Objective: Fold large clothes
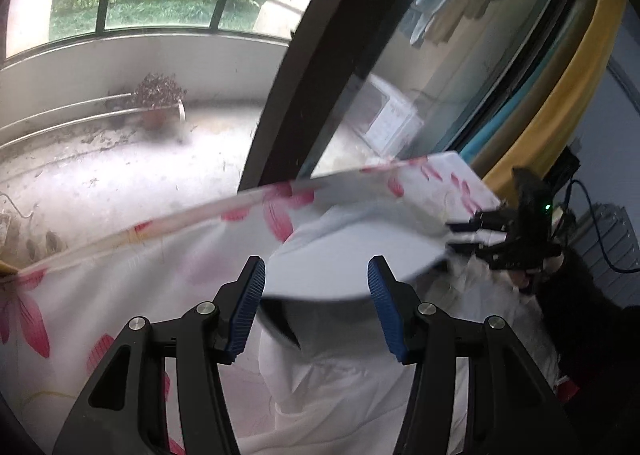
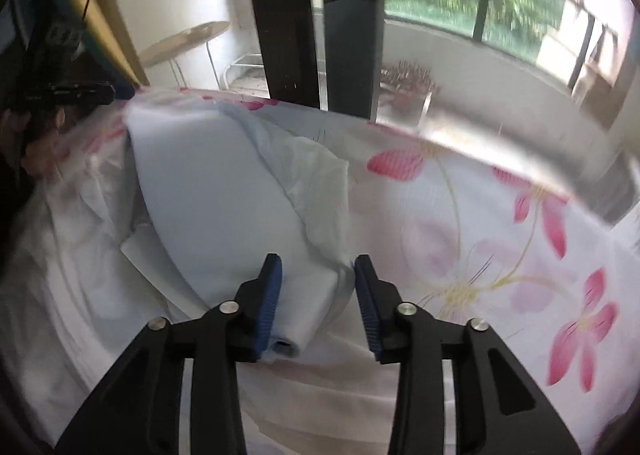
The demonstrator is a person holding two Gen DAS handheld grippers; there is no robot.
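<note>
Ahead of my jaws lies a bed sheet printed with pink flowers. Beyond it, past a dark door frame, a potted plant stands on the balcony floor. Farther left of my right jaws is a round table.

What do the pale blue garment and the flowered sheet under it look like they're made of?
Pale blue garment: thin, matte woven cloth, probably cotton or a blend; it creases softly and drapes in folds. Flowered sheet: smooth printed fabric, slightly sheeny, possibly polyester; blur leaves the weave unclear.
</note>
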